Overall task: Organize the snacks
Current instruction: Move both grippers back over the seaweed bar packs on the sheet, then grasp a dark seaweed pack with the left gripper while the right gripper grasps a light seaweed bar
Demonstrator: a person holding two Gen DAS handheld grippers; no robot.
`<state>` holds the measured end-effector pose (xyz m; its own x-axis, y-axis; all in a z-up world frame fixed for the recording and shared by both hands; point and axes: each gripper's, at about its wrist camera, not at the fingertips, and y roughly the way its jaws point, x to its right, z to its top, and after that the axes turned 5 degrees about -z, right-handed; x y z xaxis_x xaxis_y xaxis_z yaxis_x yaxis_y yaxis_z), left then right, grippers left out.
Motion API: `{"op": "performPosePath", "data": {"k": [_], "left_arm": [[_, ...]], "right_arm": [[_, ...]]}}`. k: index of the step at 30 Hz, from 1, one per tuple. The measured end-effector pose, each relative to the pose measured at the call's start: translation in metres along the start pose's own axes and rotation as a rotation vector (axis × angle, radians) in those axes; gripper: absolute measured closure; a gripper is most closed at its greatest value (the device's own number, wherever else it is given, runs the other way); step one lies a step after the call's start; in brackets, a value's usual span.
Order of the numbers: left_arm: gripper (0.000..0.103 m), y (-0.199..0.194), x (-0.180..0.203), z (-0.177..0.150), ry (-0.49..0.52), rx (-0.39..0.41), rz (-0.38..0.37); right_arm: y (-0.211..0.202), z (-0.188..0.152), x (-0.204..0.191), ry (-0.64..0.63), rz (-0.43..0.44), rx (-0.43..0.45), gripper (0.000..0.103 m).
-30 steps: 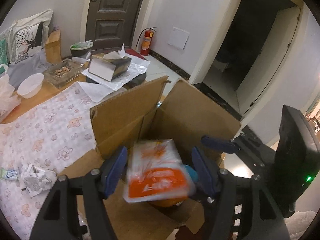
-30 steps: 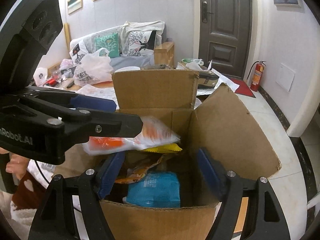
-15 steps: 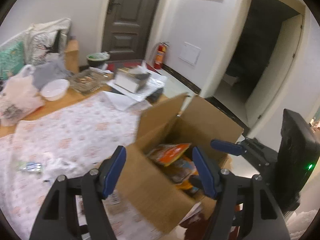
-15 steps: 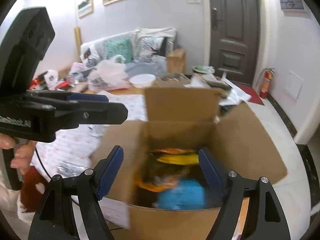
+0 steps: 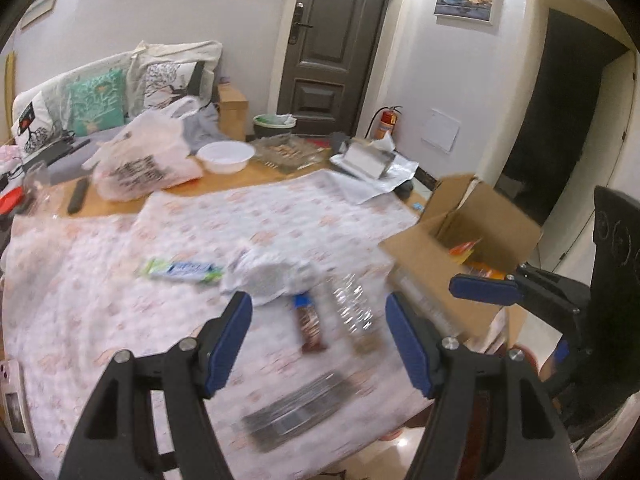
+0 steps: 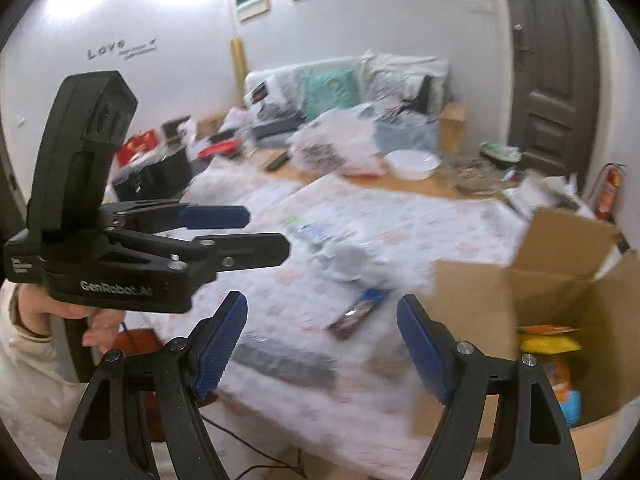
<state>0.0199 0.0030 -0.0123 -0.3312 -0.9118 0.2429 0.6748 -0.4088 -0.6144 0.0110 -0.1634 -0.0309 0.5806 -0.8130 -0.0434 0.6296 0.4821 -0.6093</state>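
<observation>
While both tongs [image 5: 318, 334] [image 6: 322, 340] gape empty, they hover above the table [image 5: 120, 300].

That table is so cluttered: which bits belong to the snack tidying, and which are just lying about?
Part of the job: cardboard box, brown snack bar, green-and-blue packet, clear wrapper.

Just lying about: white bowl, plastic bag, remote, tissue box.

Table [image 5: 120, 208] under patterned cloth [image 5: 100, 300]: snack bars [image 5: 308, 322], white bowl [image 5: 226, 157], plastic bag [image 5: 144, 164].
</observation>
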Motion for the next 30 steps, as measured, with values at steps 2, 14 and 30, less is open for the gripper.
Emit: {"op": "performPosePath", "data": {"k": [2, 14, 30], "left_arm": [[0.037, 0.002, -0.014, -0.013, -0.005, -0.013, 0.002], [0.037, 0.073, -0.045, -0.093, 0.098, -0.182, -0.071], [0.052, 0.084, -0.012, -0.116, 0.283, -0.180, -0.042]], "right_arm": [[0.016, -0.005, -0.019, -0.013, 0.021, -0.039, 0.028], [0.092, -0.075, -0.018, 0.108, -0.056, -0.216, 0.036], [0.079, -0.106, 0.025, 0.205, -0.155, -0.136, 0.037]]}}
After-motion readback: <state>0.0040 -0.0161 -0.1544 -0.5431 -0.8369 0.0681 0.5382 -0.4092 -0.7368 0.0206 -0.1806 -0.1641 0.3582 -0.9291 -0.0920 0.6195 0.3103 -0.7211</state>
